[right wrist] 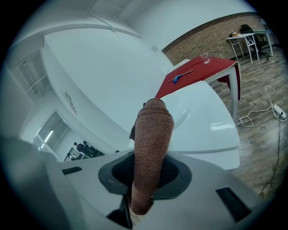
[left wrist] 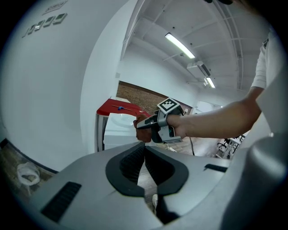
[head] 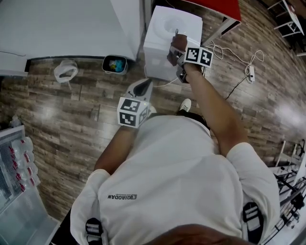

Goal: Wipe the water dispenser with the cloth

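Two grippers were in play, but only one was doing the work: the right gripper (right wrist: pixel 146 176) had its jaws clamped on the cloth (right wrist: pixel 153 143), a brown, coarse-woven wad bunched into a thick roll that stood out past the fingertips. Judging by that hold, the soft bulk was meant to meet the surface first, not the hard jaws. In the head view the right gripper (head: pixel 177 43) reached out over the near right edge of the water dispenser (head: pixel 165 26), the cloth (head: pixel 172 51) at that rim, touching or just short of it, I couldn't settle which. The dispenser stood on the plank floor (head: pixel 71 110) beside a red table (head: pixel 217 5), a boxy white unit, smooth and glossy, with a round recessed well in its top; hard plastic like that should wipe easily. The left gripper (left wrist: pixel 145 164) hung back near the person's body, its ribbed dark pads (left wrist: pixel 130 161) brought together at the tips with nothing between them, floor showing through the gap lower down. Parked there, it looked kept clear of the wiping arm. A small bin (head: pixel 114 64) sat left of the dispenser, a power strip (head: pixel 249 72) well off to the right.
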`<state>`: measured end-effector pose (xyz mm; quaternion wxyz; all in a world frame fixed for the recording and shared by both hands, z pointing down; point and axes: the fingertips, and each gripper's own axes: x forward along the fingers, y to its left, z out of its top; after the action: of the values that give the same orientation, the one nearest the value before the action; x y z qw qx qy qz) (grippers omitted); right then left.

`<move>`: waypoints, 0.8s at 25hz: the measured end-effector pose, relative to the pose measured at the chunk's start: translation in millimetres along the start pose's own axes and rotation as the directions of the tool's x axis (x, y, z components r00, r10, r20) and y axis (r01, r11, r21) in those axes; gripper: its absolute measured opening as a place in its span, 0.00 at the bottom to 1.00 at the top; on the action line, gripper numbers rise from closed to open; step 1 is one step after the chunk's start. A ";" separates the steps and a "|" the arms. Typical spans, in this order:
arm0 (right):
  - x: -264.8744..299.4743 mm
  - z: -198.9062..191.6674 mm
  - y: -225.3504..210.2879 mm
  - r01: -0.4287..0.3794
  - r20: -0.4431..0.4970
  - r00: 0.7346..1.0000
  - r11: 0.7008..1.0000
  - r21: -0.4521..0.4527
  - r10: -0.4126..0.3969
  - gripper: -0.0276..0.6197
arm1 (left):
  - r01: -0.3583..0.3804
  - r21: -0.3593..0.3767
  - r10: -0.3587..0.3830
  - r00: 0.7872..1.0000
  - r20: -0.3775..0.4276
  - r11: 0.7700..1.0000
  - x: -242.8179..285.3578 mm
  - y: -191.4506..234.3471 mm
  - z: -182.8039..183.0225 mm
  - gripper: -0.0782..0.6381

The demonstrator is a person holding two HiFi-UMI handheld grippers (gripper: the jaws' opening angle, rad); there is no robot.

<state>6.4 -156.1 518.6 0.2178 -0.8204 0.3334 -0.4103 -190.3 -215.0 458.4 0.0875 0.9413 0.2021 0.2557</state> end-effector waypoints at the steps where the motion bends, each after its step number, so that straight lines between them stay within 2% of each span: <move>1: -4.2 1.5 -5.8 0.006 0.005 1.000 1.000 0.008 -0.006 0.15 | 0.004 0.001 -0.004 1.000 -0.003 1.000 2.0 -2.3 -0.1 0.11; 9: -38.3 3.9 -48.8 0.055 0.043 0.997 0.995 0.087 -0.059 0.15 | 0.038 0.015 -0.038 0.999 -0.011 0.999 12.8 -18.8 3.1 0.11; 20: -81.3 11.6 -102.0 0.126 0.090 0.986 0.980 0.152 -0.141 0.15 | 0.070 0.035 -0.069 0.997 -0.021 0.997 21.6 -28.0 10.2 0.11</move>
<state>17.6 -26.5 533.4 0.2658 -0.8423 0.2353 -0.4056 -177.4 -181.2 451.8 0.0776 0.9326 0.2399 0.2581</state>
